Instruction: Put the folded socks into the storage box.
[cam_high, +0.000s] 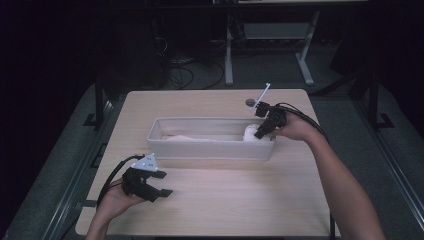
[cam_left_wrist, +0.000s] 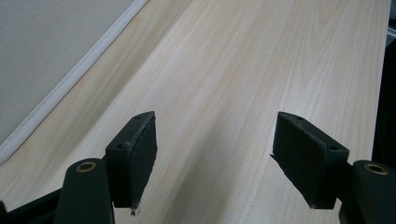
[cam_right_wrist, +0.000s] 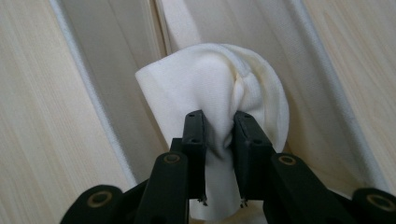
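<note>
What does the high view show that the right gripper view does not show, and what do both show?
High view alone: the whole long bin, the left gripper with jaws open low over the table in front of the bin, both forearms, and the floor beyond.

Right gripper view alone: the pads pinching a fold of the white cloth, with the bin's walls on both sides.

Both: the right gripper shut on the cloth at the bin's right end, over the wooden table.

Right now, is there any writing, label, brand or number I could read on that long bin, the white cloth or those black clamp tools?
None: no readable text anywhere.
Long bin: plain walls, no label.
White cloth: plain, no tag or print.
Right gripper and left gripper: plain black jaws, no markings.
Table: bare wood grain.
</note>
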